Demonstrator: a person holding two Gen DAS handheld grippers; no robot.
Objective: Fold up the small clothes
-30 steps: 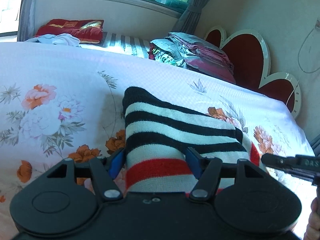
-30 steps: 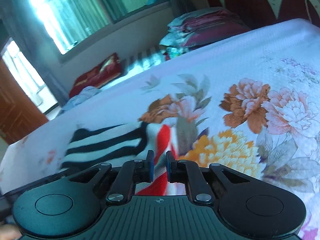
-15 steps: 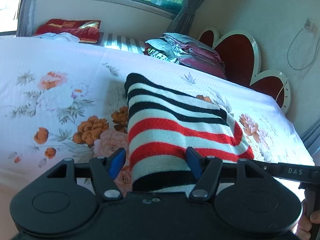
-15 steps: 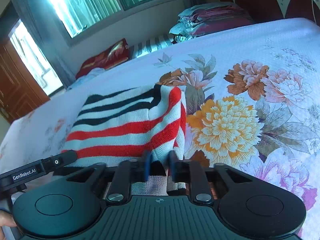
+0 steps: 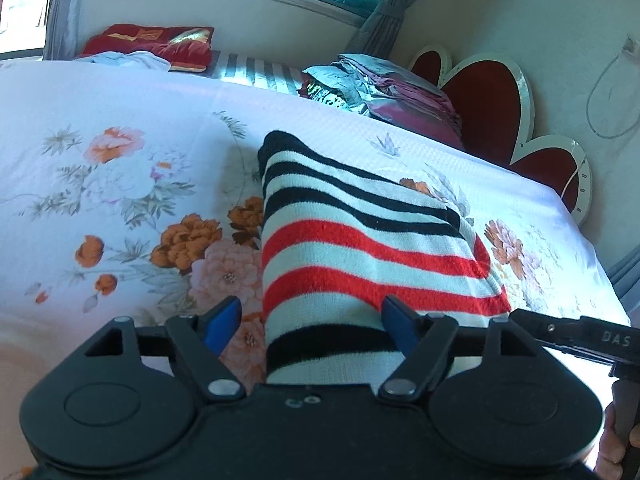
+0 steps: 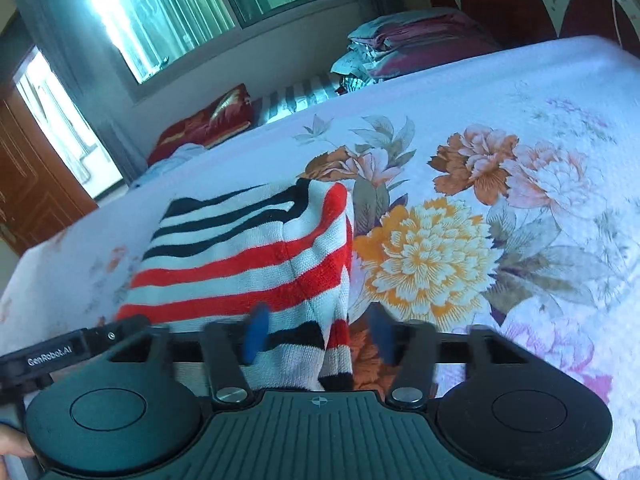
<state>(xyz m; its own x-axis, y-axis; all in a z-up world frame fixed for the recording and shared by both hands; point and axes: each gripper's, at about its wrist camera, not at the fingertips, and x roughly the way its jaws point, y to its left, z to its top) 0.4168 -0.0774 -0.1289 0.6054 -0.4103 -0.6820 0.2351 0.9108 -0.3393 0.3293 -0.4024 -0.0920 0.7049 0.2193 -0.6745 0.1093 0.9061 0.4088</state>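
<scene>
A small knit garment with black, white and red stripes (image 5: 360,240) lies stretched out on the floral bedsheet (image 5: 120,184). Its near edge runs under both grippers. My left gripper (image 5: 308,322) is open, its blue pads wide apart on either side of the garment's near left part. My right gripper (image 6: 318,330) is open too, its pads blurred, with the garment's near right corner (image 6: 320,344) lying loose between them. The garment (image 6: 248,252) shows a fold line along its right side. Each view shows the other gripper's black finger at its edge.
A stack of folded bedding (image 5: 380,92) sits at the far side by the red heart-shaped headboard (image 5: 488,96). A red cushion (image 5: 156,40) and pale cloth (image 5: 124,58) lie at the far left under the window. A wooden door (image 6: 28,172) stands left.
Both grippers drew back toward the near edge of the bed, pulling the garment flat. My right gripper, shut on the garment's corner before, has opened and let it go. My left gripper stayed open.
</scene>
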